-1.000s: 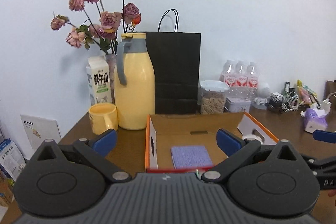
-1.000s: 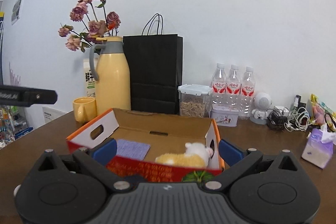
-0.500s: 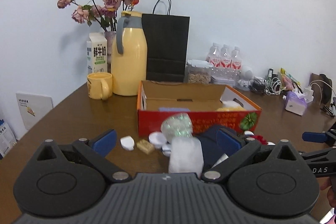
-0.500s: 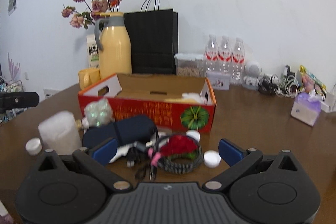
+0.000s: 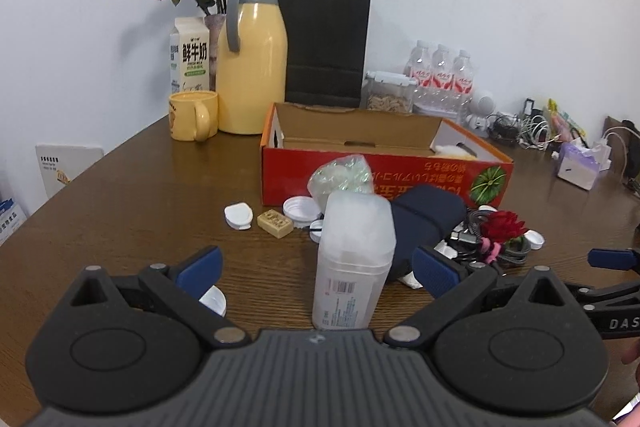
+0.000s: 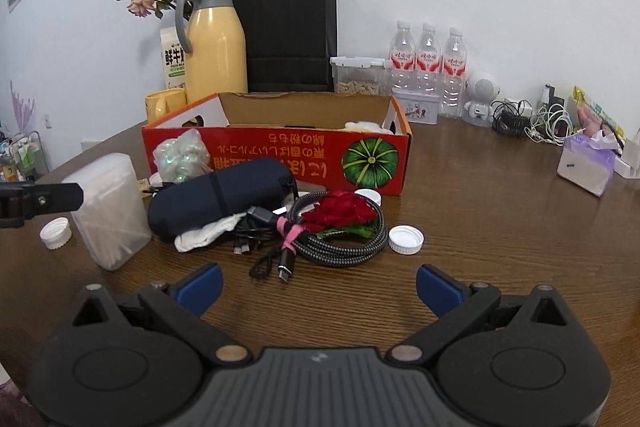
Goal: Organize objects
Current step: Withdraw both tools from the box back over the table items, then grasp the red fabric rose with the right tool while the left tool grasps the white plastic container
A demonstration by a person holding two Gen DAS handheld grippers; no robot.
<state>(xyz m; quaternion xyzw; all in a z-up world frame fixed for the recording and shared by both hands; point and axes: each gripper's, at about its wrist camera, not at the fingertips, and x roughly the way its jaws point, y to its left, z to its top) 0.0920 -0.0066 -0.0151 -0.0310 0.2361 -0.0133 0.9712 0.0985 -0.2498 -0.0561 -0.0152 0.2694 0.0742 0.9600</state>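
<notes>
An open red cardboard box (image 5: 400,175) (image 6: 280,157) stands mid-table with a plush toy inside at its right end. In front of it lie a frosted plastic container (image 5: 354,259) (image 6: 108,209), a dark blue pouch (image 5: 426,219) (image 6: 222,197), a glittery bag (image 6: 182,155), a braided cable coil (image 6: 340,239) with a red rose (image 6: 340,213), a tan block (image 5: 275,223) and white caps (image 6: 406,239). My left gripper (image 5: 316,273) is open, with the frosted container standing between its fingers. My right gripper (image 6: 318,287) is open just short of the cable coil.
At the back stand a yellow thermos (image 5: 252,63), yellow mug (image 5: 194,115), milk carton (image 5: 190,57), flowers, black paper bag (image 5: 326,43), water bottles (image 6: 428,63) and a food container. A tissue pack (image 6: 586,163) and tangled chargers lie at the right.
Both grippers have pulled back from over the box and dropped low to the table, so the clutter in front of the box is now close. The frosted container now sits between the left fingers.
</notes>
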